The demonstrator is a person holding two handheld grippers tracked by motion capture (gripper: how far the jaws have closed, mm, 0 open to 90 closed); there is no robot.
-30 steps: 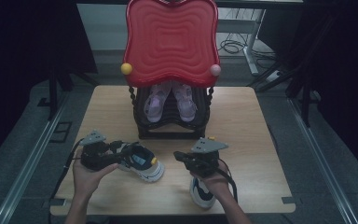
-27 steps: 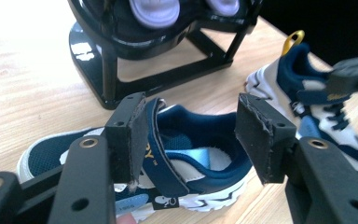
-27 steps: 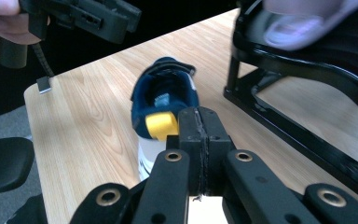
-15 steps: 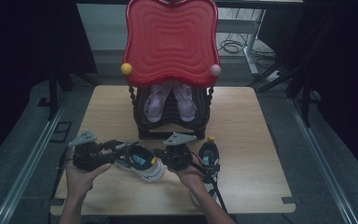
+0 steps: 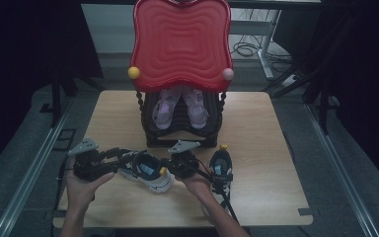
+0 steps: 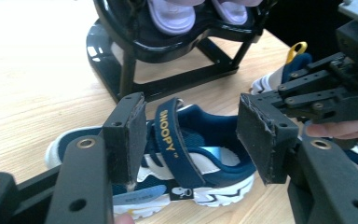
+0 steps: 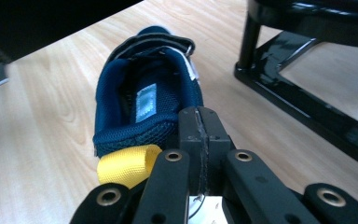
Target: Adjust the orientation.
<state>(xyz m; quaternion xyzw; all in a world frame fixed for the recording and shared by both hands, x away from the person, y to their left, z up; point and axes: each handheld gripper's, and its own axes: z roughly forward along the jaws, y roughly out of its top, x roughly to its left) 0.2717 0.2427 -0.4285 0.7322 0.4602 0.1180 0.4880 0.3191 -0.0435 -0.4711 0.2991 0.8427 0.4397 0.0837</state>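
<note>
Sneaker work, high view: the navy shoe lies on its side at lower centre of the frame, on the tabletop just in front of the black rack. The right hand-held gripper, which a second ago sat lower right over the second sneaker, has swung left and now meets the first shoe's heel; the left hand-held gripper has barely shifted at lower left. Both tools now converge on one shoe, so I judge a two-handed job on it, likely the strap, is starting. Left gripper view: its jaws stand wide apart, released, straddling the strap marked SNOOPY in mid-frame without touching it; the right tool's linkage enters from the right edge. Right gripper view: jaws pressed flat together at bottom centre, clenched, beside the yellow heel loop; whether they pinch heel fabric I cannot tell. Purple sandals rest on the rack, upper centre.
</note>
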